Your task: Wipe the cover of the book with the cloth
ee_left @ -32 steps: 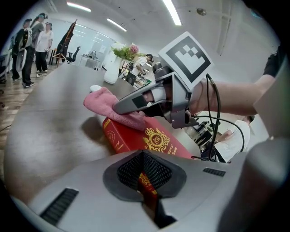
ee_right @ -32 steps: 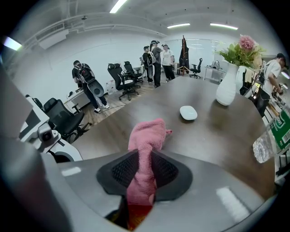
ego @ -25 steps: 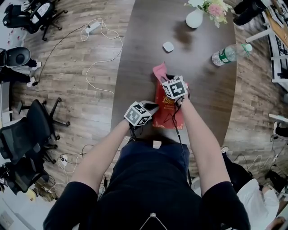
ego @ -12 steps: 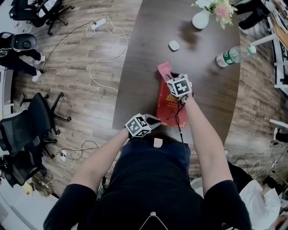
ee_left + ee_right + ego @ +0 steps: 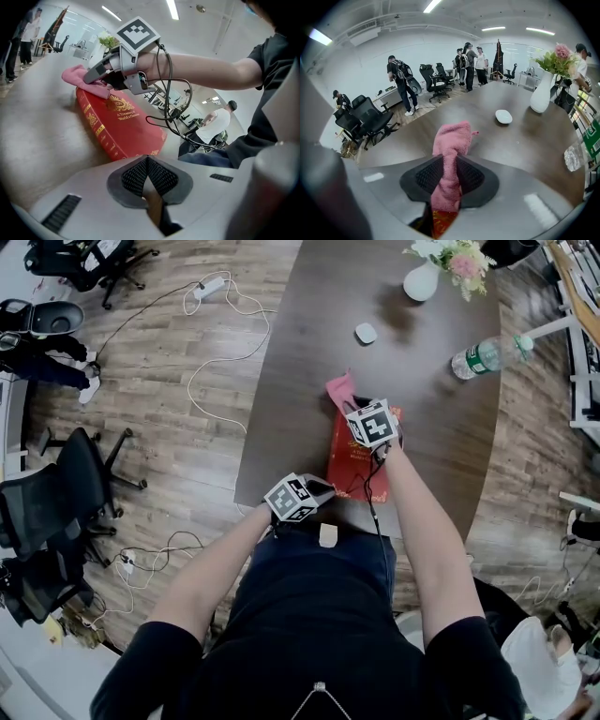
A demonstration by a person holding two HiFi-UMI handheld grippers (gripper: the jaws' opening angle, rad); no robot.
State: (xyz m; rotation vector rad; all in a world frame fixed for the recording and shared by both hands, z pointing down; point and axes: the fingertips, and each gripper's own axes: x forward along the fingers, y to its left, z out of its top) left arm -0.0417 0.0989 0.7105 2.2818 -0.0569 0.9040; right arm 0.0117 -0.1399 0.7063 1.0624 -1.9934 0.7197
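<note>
Obs., one instant. The book (image 5: 354,457) lay flat on the table (image 5: 441,427), red cover up, near the table edge at the person's side. Its long axis ran from the person toward the far end of the table.

Right tool (image 5: 351,409): jaws clamped on the pink cloth (image 5: 338,390). The right gripper view showed the cloth (image 5: 450,154) pinched between the pads and bunched out past the tips, with a strip of red cover below the right tool (image 5: 450,176). This tool sat over the book's far end, and the cloth spilled past the book's far-left corner onto the table. In the left gripper view the cloth (image 5: 77,75) lay on the far end of the cover (image 5: 126,126), under the right tool (image 5: 96,75).

Left tool (image 5: 323,488): jaws together, nothing between the pads (image 5: 136,176). It sat just beside the book's near-left corner, spine side. Whether it touched the book could not be resolved.

Judgement: almost the whole cover lay between the cloth and the person. The next stroke would therefore run down the book's long axis, from the far end toward the near end. The right tool is the one placed for that stroke. The left tool is the nearer one to the near corner, so it could steady the book there.

Risk: the book could slide under the pull if left unheld.
</note>
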